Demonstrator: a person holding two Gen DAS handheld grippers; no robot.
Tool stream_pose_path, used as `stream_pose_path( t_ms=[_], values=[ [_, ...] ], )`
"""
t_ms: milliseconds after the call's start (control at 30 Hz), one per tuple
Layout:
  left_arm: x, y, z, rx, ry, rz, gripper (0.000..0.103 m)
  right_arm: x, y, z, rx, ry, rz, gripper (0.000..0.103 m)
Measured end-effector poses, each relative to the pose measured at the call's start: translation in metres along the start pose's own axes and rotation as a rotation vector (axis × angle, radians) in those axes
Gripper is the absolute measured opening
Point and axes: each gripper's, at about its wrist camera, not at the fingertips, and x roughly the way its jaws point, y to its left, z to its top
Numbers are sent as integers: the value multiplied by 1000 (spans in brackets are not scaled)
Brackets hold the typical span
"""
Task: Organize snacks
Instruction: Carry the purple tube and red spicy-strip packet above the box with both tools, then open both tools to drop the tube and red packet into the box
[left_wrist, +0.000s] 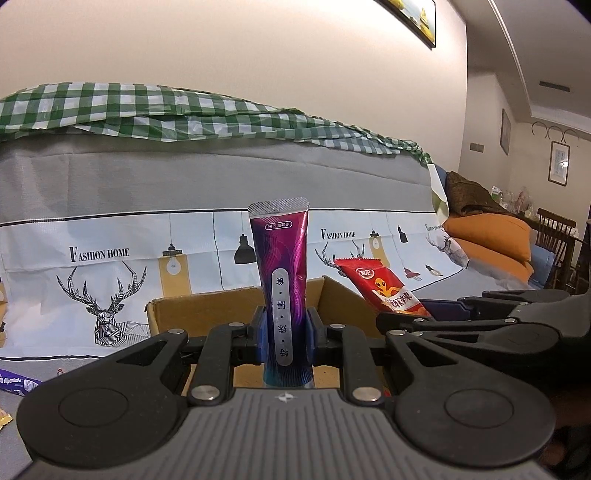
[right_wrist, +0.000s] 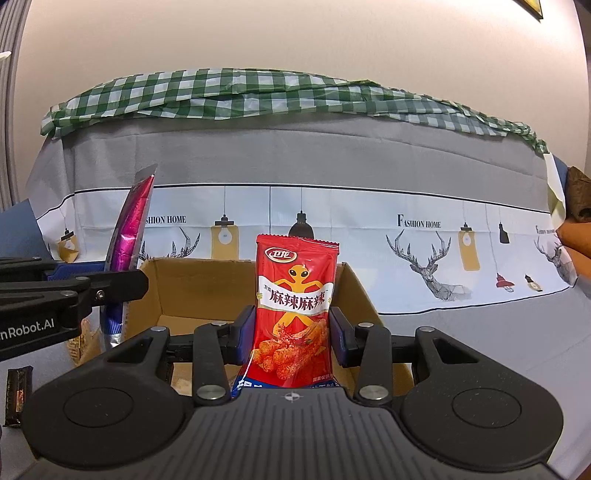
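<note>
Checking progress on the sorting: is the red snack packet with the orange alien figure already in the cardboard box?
Not yet. The red snack packet stands upright, clamped in the right gripper above the open cardboard box.

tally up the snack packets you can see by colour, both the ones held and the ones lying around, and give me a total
Purple: 2, the purple packet in the left gripper and a purple wrapper lying at left.
Red: 1, the red packet in the right gripper.
Dark brown: 1, a dark bar lying at left.
Total: 4

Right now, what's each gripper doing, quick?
Left gripper: closed on the purple packet, held upright.
Right gripper: closed on the red snack bag, upright over the cardboard box.
</note>
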Motion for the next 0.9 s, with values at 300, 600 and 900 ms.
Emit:
stream_pose_path(
  t_ms=[300, 600, 900],
  values=[
    [1, -1, -1, 5, 0, -8, 22, 1, -2, 1, 17, 5, -5, 43],
    [2, 0, 0, -5, 16, -15, 34, 3, -2, 0, 19, 21, -1, 46],
    [0, 2, 1, -3, 14, 11, 41, 5, 0, 1, 10, 31, -13, 62]
  ],
)
